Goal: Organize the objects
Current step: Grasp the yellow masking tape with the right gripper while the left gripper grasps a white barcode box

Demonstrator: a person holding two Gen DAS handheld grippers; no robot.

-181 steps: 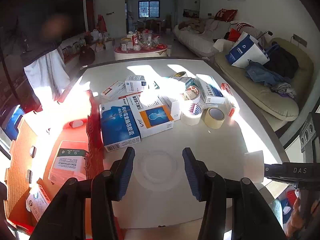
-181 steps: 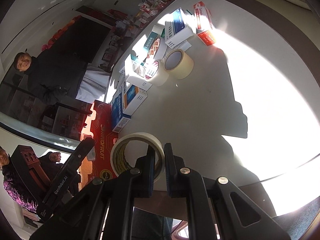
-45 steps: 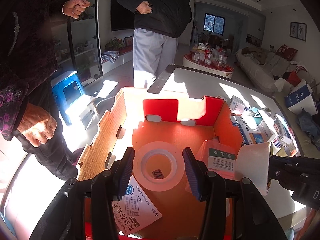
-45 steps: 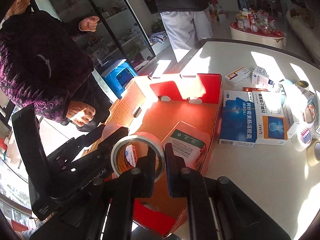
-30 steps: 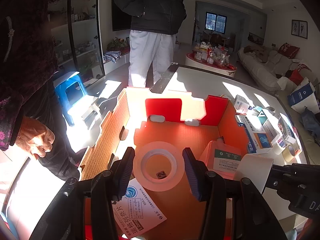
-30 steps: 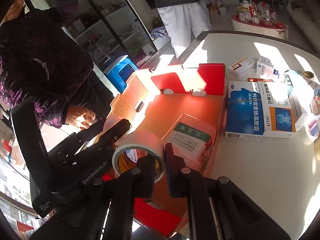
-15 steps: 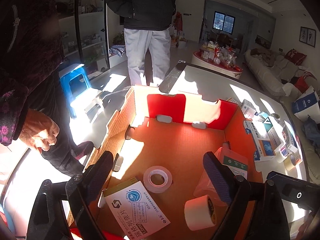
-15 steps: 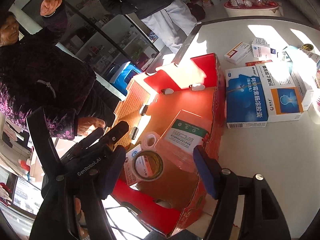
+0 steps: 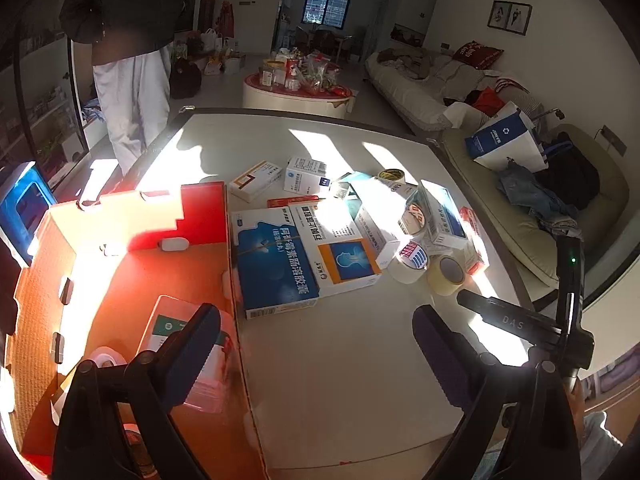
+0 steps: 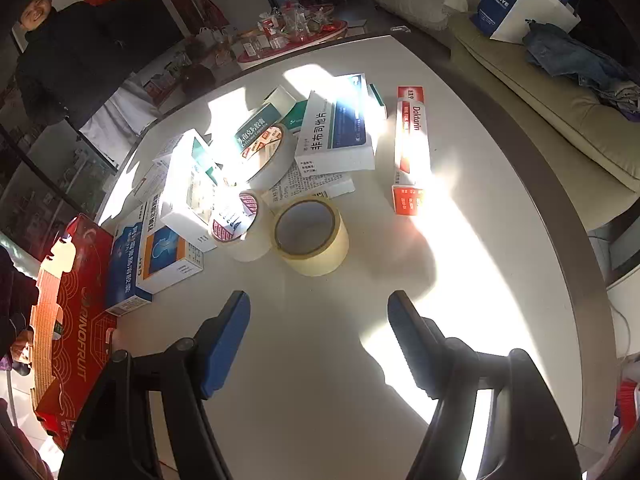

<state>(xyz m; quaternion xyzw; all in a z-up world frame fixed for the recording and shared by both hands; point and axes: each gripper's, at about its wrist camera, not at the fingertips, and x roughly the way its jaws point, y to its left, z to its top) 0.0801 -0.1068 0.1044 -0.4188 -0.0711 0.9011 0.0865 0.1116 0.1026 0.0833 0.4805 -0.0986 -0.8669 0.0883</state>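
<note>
Both grippers empty. Left gripper (image 9: pixel 316 340) jaws spread wide and opening, nothing between them, hanging over the table (image 9: pixel 340 380) edge where it meets the red cardboard box (image 9: pixel 160 276). Right gripper (image 10: pixel 320 332) jaws apart, nothing between them, over bare tabletop just short of the tape rolls. Box is open-topped, red-orange inside with corrugated brown flaps, at the table's left side; a clear pouch with a green-and-white label (image 9: pixel 172 328) and a small white tape roll (image 9: pixel 105 357) lie inside. On the table: beige tape roll (image 10: pixel 310 234) lying flat, hollow core up; touching it a white roll with red-and-blue printed core (image 10: pixel 236 224); behind those a larger white roll with red print (image 10: pixel 266 152) leaning on the medicine boxes. Boxes in a loose overlapping pile: big blue box (image 9: pixel 276 260) against the cardboard box's wall, white box with orange-blue panel (image 9: pixel 336 248) overlapping it, white-and-navy box (image 10: pixel 336 132) on a printed leaflet, long red-white Daktarin carton (image 10: pixel 412 148) lying apart on the right. Hard sunlight patches blow out some labels.
</note>
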